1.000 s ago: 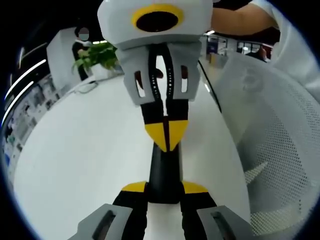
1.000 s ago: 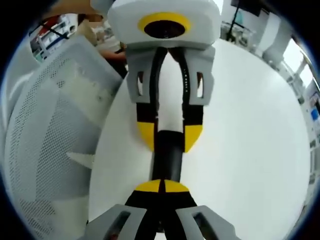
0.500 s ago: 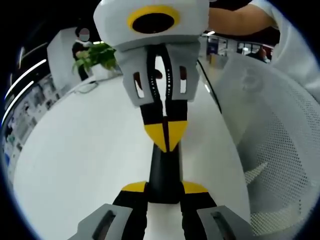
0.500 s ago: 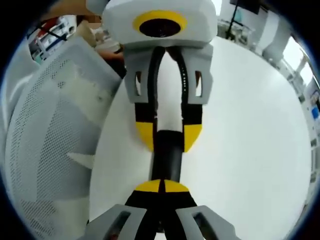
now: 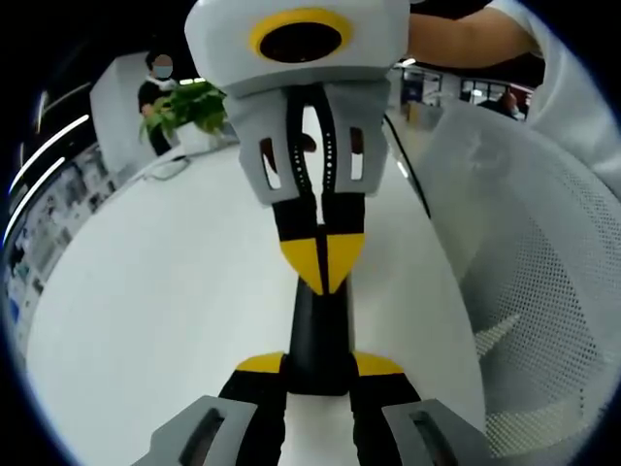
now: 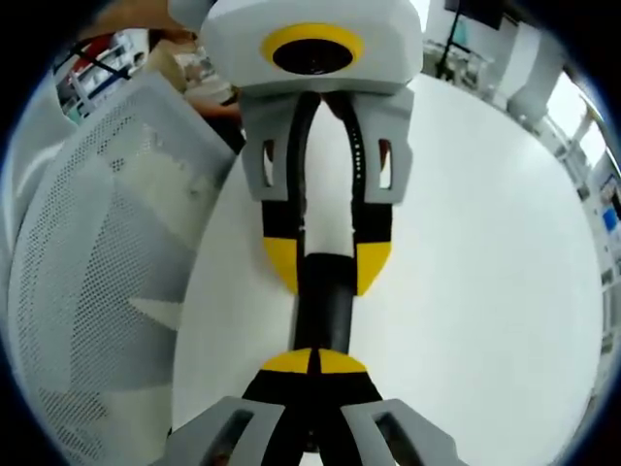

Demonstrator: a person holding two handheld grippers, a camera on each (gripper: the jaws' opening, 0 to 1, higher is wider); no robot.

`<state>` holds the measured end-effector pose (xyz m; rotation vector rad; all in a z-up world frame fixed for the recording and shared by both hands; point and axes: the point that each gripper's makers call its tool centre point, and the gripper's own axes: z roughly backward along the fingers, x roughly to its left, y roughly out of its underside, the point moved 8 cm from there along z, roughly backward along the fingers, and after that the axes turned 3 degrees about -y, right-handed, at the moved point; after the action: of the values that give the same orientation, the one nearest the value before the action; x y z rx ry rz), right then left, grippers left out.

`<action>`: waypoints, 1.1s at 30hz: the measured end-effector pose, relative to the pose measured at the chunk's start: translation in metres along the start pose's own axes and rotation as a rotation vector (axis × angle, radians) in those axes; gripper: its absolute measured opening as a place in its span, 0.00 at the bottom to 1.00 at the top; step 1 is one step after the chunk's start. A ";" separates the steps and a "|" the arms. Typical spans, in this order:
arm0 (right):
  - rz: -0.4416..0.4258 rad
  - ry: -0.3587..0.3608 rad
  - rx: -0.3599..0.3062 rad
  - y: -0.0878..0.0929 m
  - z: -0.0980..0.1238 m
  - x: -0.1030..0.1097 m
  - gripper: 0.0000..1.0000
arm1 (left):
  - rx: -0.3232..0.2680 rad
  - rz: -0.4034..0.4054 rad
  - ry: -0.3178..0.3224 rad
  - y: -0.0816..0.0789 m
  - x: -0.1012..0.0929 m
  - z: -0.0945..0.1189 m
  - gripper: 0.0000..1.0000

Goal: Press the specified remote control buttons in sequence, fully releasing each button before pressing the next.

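Remote (image 5: pixel 320 335) lies black on the white table (image 5: pixel 165 301), held at one end by our left gripper (image 5: pixel 320 367).

We see the left jaws clamped on its sides, while the right gripper (image 6: pixel 315 361), its yellow tips pressed together, rests on its top face (image 6: pixel 325 311). A white mesh chair (image 5: pixel 524 262) stands beside the table edge; a potted plant (image 5: pixel 189 107) sits at the far side.
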<state>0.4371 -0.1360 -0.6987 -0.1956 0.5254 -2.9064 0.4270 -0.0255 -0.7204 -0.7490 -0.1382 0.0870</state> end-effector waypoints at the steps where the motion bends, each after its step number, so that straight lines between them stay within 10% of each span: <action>1: 0.001 0.001 0.000 0.000 0.000 0.000 0.00 | 0.001 0.000 0.000 0.000 0.000 0.000 0.23; 33: 0.086 0.057 -0.008 -0.017 0.019 0.000 0.00 | 0.005 -0.007 -0.003 0.000 0.001 0.000 0.23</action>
<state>0.4374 -0.1270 -0.6746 -0.0885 0.5404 -2.8335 0.4276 -0.0256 -0.7205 -0.7435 -0.1435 0.0814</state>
